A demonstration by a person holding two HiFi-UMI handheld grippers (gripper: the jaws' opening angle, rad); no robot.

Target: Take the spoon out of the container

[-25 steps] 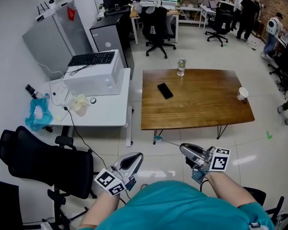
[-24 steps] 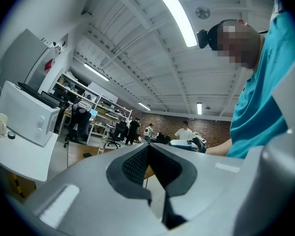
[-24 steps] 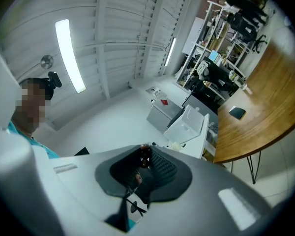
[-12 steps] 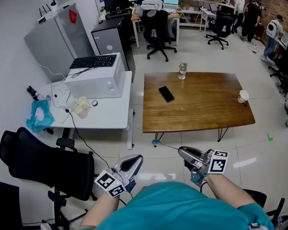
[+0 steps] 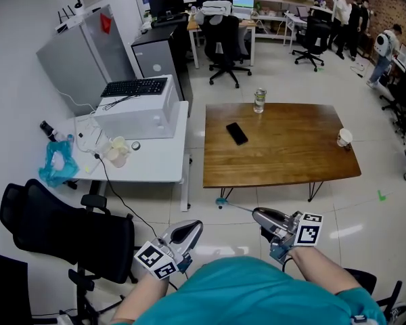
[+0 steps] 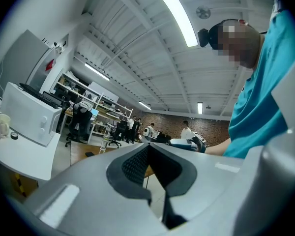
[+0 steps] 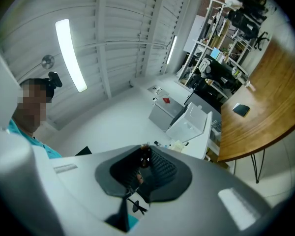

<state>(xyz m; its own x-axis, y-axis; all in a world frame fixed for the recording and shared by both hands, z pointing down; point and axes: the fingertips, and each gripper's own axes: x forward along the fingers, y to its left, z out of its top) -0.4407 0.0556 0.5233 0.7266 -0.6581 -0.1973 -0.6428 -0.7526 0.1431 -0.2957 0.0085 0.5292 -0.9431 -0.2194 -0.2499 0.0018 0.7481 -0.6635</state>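
Note:
A small glass jar stands at the far edge of the wooden table; it is too small to tell whether a spoon is inside. Both grippers are held close to the person's body, well short of the table. The left gripper points forward with its jaws together and nothing between them. The right gripper also has its jaws together, with a small dark-brown speck at the pad tips. A thin rod with a bluish end runs from near the right gripper's tip toward the table leg; I cannot tell if it is held.
A black phone and a paper cup lie on the wooden table. A white desk with a box and keyboard stands to the left. A black office chair is near my left side. People stand at the far right.
The wooden table sits slightly lower and further right in the head view. Both grippers keep the same pose near the body.

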